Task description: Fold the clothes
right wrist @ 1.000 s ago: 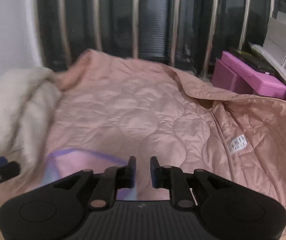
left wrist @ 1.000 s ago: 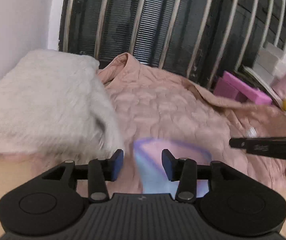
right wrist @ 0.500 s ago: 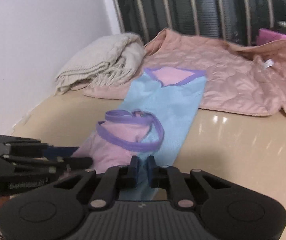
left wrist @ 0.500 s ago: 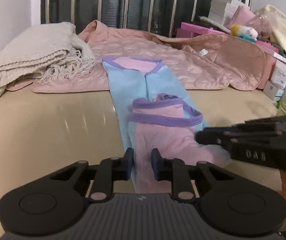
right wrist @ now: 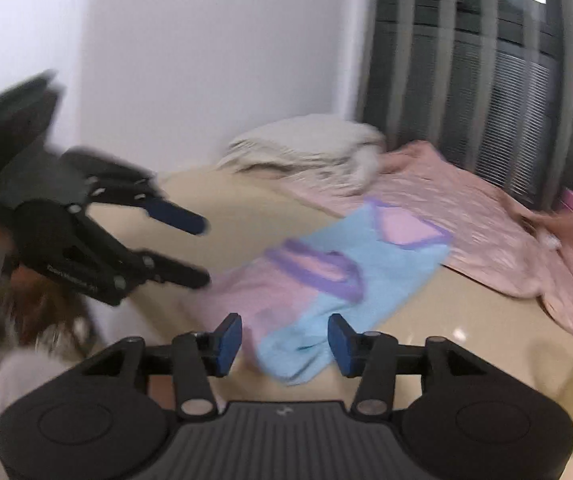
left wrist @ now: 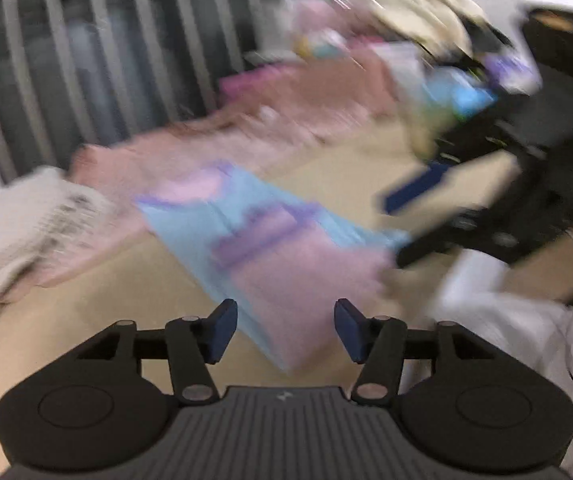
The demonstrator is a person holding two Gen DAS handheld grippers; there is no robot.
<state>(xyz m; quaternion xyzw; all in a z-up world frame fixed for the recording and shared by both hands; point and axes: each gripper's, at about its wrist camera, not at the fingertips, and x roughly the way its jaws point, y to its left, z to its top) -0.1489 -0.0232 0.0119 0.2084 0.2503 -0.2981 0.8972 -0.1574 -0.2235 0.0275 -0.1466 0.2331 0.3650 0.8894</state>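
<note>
A light blue and pink garment with purple trim [left wrist: 274, 240] lies folded lengthwise on the beige surface, its near end doubled back; it also shows in the right wrist view [right wrist: 338, 280]. My left gripper [left wrist: 285, 330] is open and empty, raised above the garment's near end. It also shows at the left of the right wrist view [right wrist: 190, 248], jaws apart. My right gripper [right wrist: 284, 340] is open and empty, just above the garment's near edge, and appears blurred at the right of the left wrist view [left wrist: 402, 224]. Both views are motion-blurred.
A pink quilted blanket [right wrist: 486, 220] lies behind the garment. A cream knitted throw [right wrist: 306, 152] sits at the back by the white wall. A barred dark window [right wrist: 506, 60] is behind. Boxes and clutter [left wrist: 426, 72] stand at the right.
Both grippers were shut on the garment's near end half a second ago; now both are open, have let go and have pulled back and up. The near end lies folded on the garment.
</note>
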